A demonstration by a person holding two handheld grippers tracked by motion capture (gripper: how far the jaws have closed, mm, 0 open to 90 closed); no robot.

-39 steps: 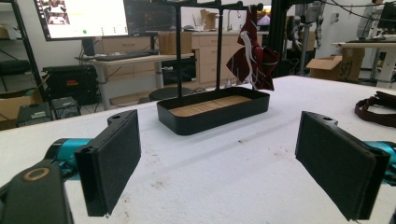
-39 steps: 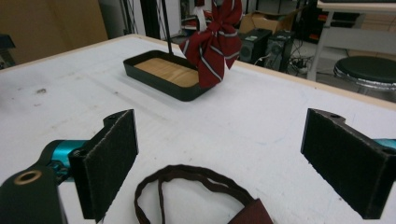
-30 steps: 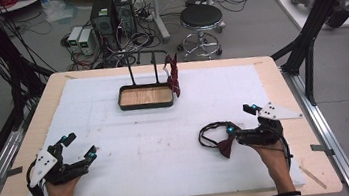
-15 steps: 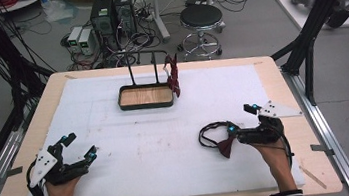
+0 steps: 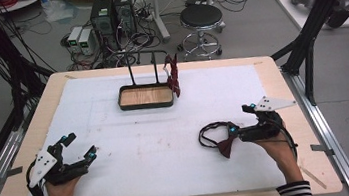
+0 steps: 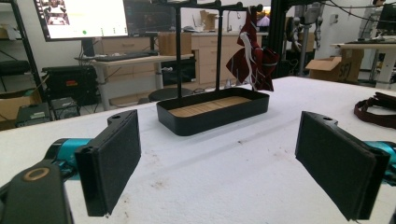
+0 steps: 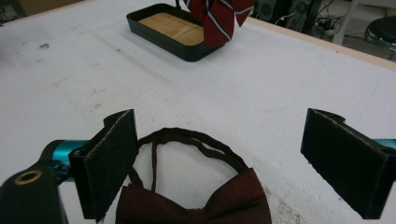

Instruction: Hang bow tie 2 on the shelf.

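Between the wide-open right gripper [image 7: 233, 163] jaws, a maroon bow tie [image 7: 196, 203].

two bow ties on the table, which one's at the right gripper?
The plain dark red bow tie lying flat on the white mat, between the open right gripper jaws. The striped bow tie hangs on the stand.

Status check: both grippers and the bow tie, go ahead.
Left gripper open, holding nothing. Right gripper open, jaws either side of the bow tie, which lies flat on the table. Nothing in the way.
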